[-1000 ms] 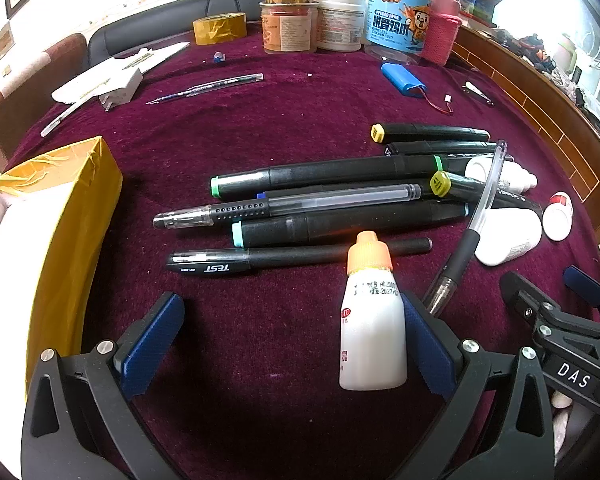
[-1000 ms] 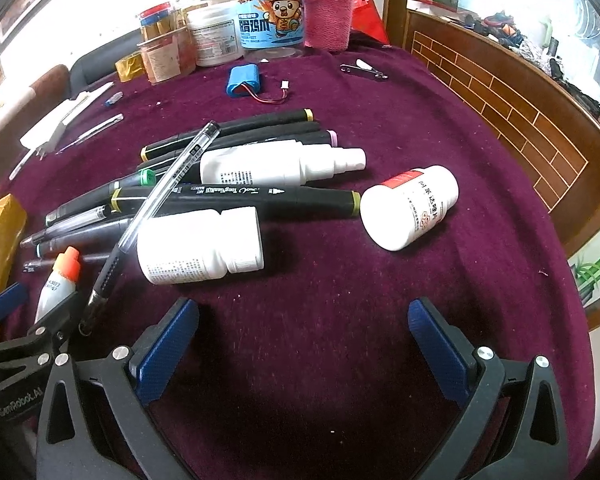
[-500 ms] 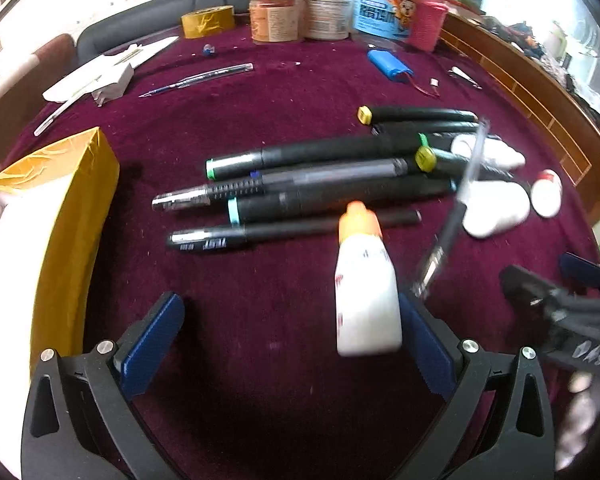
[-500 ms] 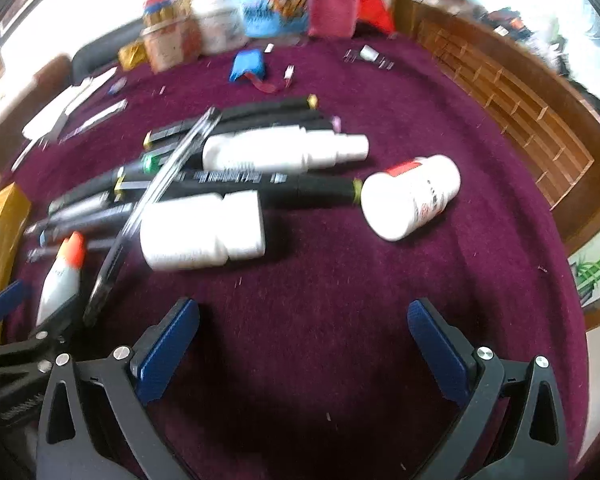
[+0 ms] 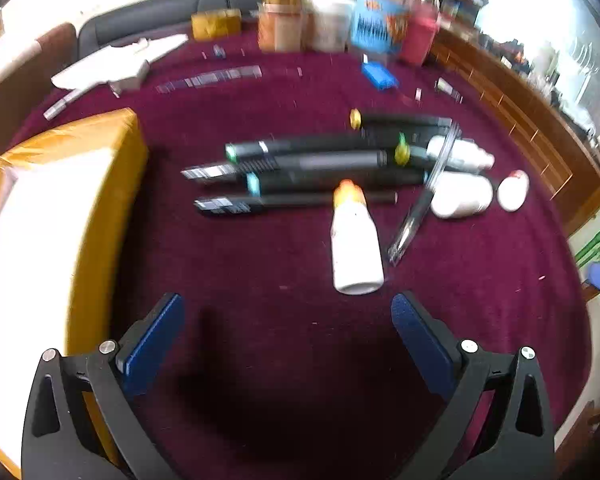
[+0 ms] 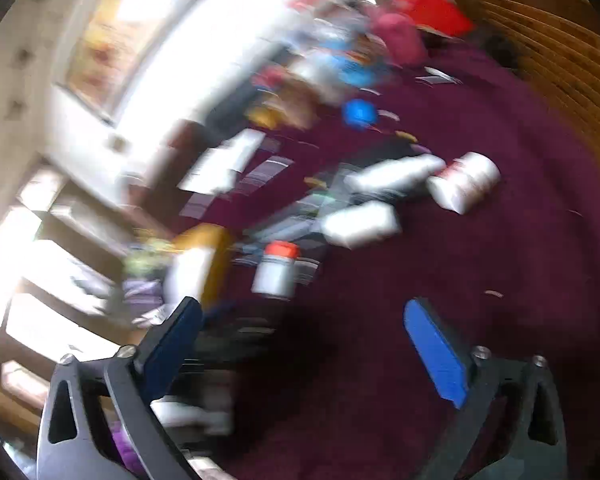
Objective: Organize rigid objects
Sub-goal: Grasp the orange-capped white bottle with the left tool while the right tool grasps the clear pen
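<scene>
While both views are smearing with blur, we are holding our left gripper (image 5: pixel 286 336) with its blue-padded fingers (image 5: pixel 152 338) spread wide and gripping nothing, hovering over the maroon tabletop (image 5: pixel 284 360). Our right gripper (image 6: pixel 302 342) is likewise showing its fingers (image 6: pixel 436 354) wide apart with nothing between them, and its view is tilting steeply.

Just ahead of the left fingers, a small white bottle with an orange cap (image 5: pixel 355 240) is lying on the cloth, cap pointing away from us. Beside it on the right, a clear pen (image 5: pixel 424 196) is slanting across the ends of the markers. To our left, a yellow-taped box (image 5: pixel 96 184) is sitting near the tabletop's edge.

Beyond the bottle, a bundle of dark markers and pens (image 5: pixel 312 168) is lying side by side, running left to right. At their right end, a white pill bottle (image 5: pixel 462 196) is lying on its side, with a red-and-white bottle (image 5: pixel 514 190) just beside it and a white spray bottle (image 5: pixel 460 152) behind them.

Farther back, a blue battery pack (image 5: pixel 378 76) is resting on the cloth, white papers (image 5: pixel 120 64) are spreading at the far left, and a row of jars and tubs (image 5: pixel 340 20) is lining the far edge, too blurred for us to read.
</scene>
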